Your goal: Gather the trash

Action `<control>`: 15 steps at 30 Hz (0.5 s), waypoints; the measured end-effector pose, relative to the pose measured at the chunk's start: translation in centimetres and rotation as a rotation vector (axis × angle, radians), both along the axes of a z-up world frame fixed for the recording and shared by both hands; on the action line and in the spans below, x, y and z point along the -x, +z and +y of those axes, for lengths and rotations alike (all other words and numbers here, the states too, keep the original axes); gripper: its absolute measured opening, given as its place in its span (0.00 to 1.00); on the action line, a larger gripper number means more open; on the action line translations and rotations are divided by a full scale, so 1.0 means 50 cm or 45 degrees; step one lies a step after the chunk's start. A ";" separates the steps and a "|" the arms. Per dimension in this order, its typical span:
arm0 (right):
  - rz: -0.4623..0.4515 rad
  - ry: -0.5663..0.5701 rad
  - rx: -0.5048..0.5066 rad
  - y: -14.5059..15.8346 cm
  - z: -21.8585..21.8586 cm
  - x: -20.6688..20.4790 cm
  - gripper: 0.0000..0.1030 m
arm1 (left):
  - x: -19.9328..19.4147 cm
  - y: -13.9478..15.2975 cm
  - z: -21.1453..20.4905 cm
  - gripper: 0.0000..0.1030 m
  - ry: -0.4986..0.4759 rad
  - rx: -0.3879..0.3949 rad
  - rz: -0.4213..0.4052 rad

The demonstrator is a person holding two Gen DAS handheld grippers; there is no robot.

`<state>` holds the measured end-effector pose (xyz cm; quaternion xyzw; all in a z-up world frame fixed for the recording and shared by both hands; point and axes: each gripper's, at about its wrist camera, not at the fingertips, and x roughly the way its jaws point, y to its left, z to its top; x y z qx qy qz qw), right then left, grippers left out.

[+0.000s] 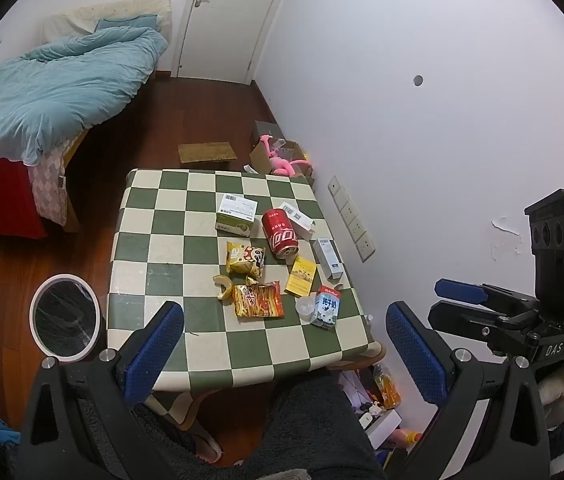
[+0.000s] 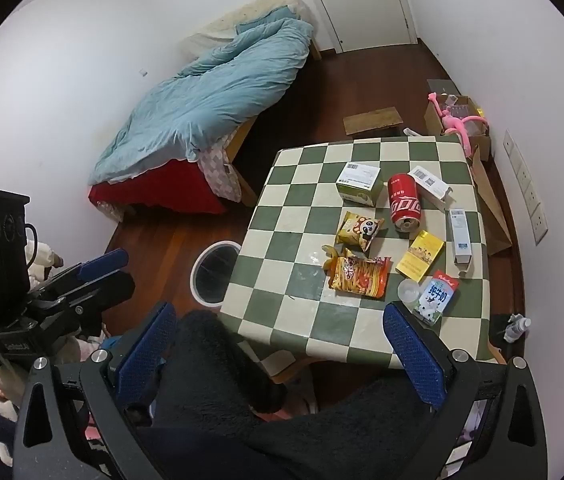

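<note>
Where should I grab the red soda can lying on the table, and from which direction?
Grip the red can across its round body at mid-length, coming down from above. It lies on its side, open end toward the near edge of the table, boxes close alongside, so top access looks freest.

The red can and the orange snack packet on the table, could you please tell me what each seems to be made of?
The red can looks like thin painted metal: a smooth cylinder lying on its side, with a silvery rim at its open end. The orange snack packet looks like glossy plastic or foil film: it is crinkled, flattened and catches highlights, though which of the two cannot be told.
</note>
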<state>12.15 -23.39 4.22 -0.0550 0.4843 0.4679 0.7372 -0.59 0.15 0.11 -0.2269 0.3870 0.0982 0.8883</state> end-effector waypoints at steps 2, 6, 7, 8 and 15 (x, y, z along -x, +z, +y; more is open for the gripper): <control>-0.005 0.001 -0.003 0.000 0.000 0.000 1.00 | 0.000 0.000 0.001 1.00 0.000 0.000 0.000; -0.004 0.001 -0.004 0.001 0.001 0.000 1.00 | 0.001 0.000 0.001 1.00 0.000 0.000 0.000; -0.007 0.002 -0.004 0.001 0.001 0.000 1.00 | 0.001 0.000 0.001 1.00 0.000 0.000 -0.001; -0.008 0.001 -0.003 0.001 0.002 0.000 1.00 | 0.001 0.002 0.000 1.00 0.000 0.001 -0.001; -0.010 0.001 -0.005 0.002 0.003 0.000 1.00 | 0.002 0.002 0.001 1.00 0.000 0.001 -0.002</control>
